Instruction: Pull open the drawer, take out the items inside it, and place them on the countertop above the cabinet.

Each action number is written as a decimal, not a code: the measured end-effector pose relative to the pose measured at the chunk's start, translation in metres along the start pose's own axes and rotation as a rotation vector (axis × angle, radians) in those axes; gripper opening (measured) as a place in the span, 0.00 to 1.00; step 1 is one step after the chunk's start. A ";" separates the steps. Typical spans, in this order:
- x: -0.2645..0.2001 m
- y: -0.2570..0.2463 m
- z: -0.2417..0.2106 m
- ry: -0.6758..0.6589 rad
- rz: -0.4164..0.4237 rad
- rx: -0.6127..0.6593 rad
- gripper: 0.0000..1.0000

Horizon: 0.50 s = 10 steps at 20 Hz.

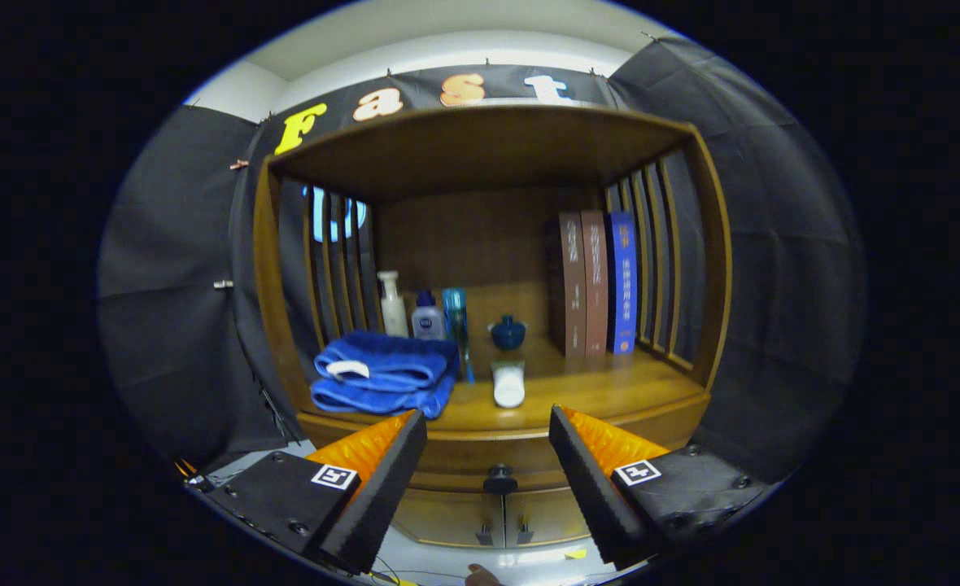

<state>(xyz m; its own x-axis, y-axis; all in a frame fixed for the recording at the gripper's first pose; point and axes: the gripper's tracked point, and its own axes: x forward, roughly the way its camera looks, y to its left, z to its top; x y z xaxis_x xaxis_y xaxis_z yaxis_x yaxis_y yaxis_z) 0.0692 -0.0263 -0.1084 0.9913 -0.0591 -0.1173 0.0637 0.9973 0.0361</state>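
The tongs have two wedge-shaped fingers; each is ribbed black rubber inside and orange outside. Black housings behind carry screws; each bears a square black-and-white marker.

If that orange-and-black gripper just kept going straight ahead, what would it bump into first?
Most likely the drawer front, at its dark round knob. The gripper has its jaws wide open, holding nothing, and the knob sits between them, just ahead. How far off it is cannot be told here.
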 end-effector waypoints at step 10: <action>-0.085 0.012 0.137 -0.166 0.003 -0.005 0.99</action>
<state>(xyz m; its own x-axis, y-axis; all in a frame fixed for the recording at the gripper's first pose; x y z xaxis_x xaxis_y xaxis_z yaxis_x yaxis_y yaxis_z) 0.0019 -0.0157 0.0382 0.9969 -0.0625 0.0488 0.0610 0.9977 0.0312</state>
